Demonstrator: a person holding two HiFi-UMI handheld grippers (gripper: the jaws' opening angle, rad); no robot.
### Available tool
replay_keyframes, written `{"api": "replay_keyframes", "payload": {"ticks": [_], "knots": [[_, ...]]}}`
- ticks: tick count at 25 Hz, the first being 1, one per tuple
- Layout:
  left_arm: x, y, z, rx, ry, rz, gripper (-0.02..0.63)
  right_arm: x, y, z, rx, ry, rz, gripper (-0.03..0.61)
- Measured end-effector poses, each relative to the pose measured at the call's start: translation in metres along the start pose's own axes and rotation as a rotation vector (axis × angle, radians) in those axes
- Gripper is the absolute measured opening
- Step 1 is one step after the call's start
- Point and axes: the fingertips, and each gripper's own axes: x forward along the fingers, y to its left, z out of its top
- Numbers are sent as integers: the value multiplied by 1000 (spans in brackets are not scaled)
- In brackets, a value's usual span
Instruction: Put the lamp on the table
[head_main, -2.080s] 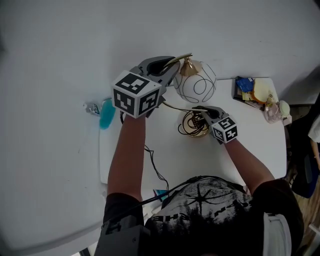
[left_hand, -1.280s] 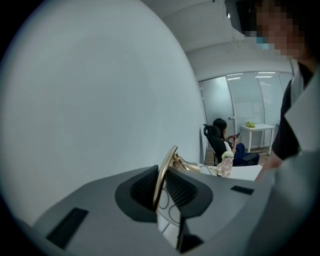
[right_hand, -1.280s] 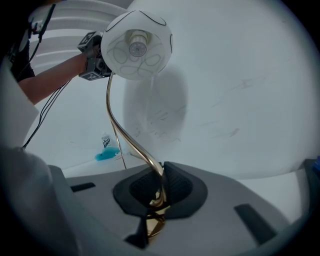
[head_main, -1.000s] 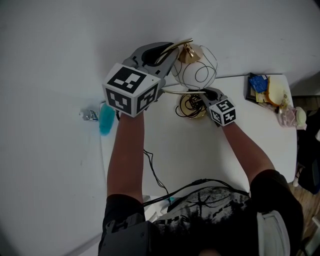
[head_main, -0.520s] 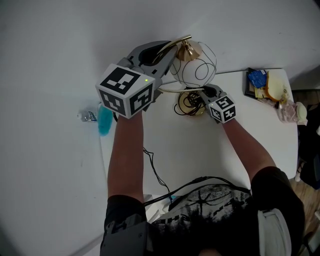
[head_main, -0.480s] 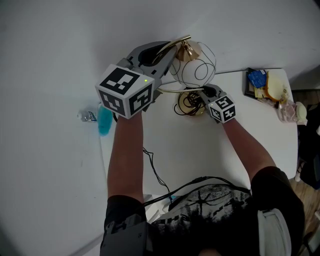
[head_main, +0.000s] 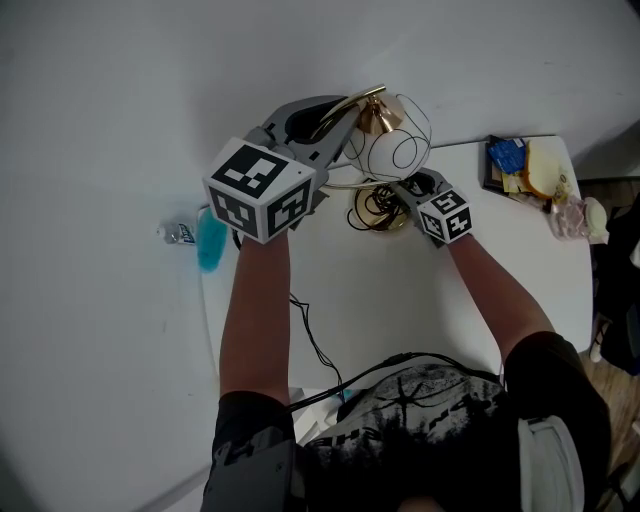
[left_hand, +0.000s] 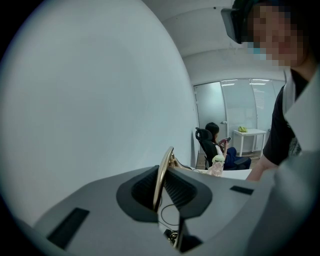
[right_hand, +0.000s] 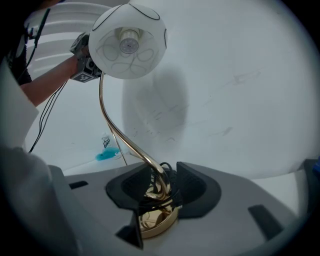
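Head view: lamp (head_main: 395, 150) stands at the far edge of the white table (head_main: 400, 300), its round gold base (right_hand: 160, 225) looking set down on the top, close to the wall. Left gripper (left_hand: 161, 186) is clenched on the thin gold stem (right_hand: 159, 176) high up, just under the shade (right_hand: 129, 42); left gripper view shows the stem pinched edge-on between the pads. Right gripper (head_main: 405, 188) sits low at the foot of the stem just above the base, and its jaws are opening; right gripper view shows the stem between them with gaps on both sides, so that grip is released. Dark cord (head_main: 378, 205) is bunched in loops on the base. Handling guess: lamp looks light overall but top-heavy, since the curved stem carries the globe shade out to one side of the base, so it will want to swing or tip if held at one point only. Stem looks stiff metal, polished, likely slippery in the pads, and narrow enough to twist in a pinch. Shade with its wire cage looks fragile and too wide to grip; leave it alone. Best holds: stem low by the base for weight, stem high for steadying. Loose cord may snag a jaw on the way out.
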Motion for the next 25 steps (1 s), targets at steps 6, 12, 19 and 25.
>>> {"api": "replay_keyframes", "payload": {"ticks": [6, 12, 19, 25], "knots": [[-6, -8, -4, -3, -11, 5, 43, -16, 9, 4, -21, -15, 6, 149], [-11, -19, -6, 2, 2, -4, 43, -37, 17, 13, -56, -22, 2, 147], [-13, -18, -6, 26, -4, 61, 46, -60, 32, 27, -90, -32, 31, 147], [-24, -19, -8, 34, -19, 168, 218, -90, 47, 31, -94, -49, 37, 147]]}}
